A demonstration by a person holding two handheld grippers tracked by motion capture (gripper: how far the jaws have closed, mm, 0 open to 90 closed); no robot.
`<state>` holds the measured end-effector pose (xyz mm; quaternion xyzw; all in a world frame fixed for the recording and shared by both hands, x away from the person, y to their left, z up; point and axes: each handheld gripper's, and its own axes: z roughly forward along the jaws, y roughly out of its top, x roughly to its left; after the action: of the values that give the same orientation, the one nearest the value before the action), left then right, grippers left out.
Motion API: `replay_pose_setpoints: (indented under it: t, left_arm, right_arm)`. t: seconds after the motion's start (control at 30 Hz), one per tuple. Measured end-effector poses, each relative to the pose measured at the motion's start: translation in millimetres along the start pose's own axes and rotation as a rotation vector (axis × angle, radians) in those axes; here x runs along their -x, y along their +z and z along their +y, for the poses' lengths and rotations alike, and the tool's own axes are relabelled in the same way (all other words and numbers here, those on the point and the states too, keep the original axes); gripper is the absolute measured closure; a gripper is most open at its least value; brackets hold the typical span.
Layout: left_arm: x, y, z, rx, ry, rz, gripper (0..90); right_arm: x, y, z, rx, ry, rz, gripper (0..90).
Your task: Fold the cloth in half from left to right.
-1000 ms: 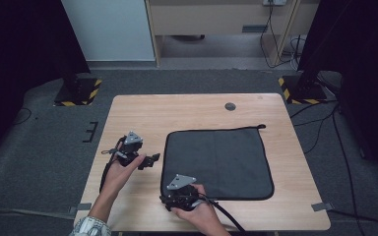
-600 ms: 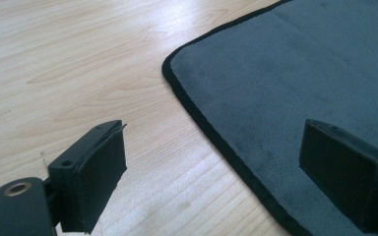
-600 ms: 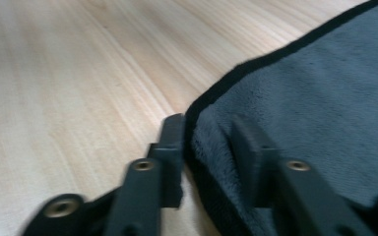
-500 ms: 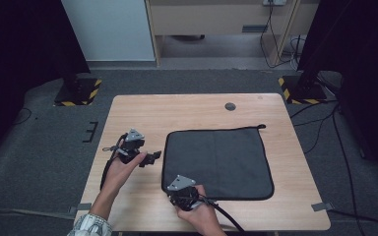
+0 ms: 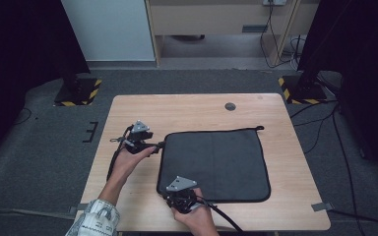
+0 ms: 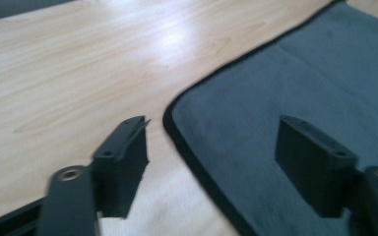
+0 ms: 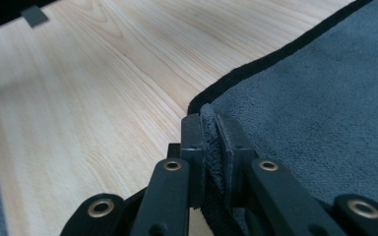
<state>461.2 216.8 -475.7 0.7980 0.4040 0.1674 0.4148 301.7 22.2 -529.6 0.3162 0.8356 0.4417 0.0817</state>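
My left gripper straddles the cloth's near-left corner, jaws still apart but just closing, pads not yet pressing; the dark cloth lies flat on the wooden table; my right gripper pinches its front-left hem tight.

Pale wood-grain table with a smooth, faintly glossy sheen, dark grey napped cloth mat matt and fuzzy with black stitched edging, matt black plastic jaws
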Motion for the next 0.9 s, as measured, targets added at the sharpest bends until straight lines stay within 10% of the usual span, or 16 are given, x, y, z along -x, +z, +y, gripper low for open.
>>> replay_pose_setpoints:
  t: [0.5, 0.9]
  left_arm:
    - [-21.3, 41.5, -4.5, -0.091, 0.011, -0.008, 48.1]
    - [-28.8, 58.3, -16.2, -0.146, 0.022, 0.03, 43.2]
  right_arm:
    - [-26.1, 5.2, 5.7, 0.027, 0.001, 0.05, 83.1]
    - [-29.7, 5.1, 6.3, 0.014, -0.007, 0.049, 83.0]
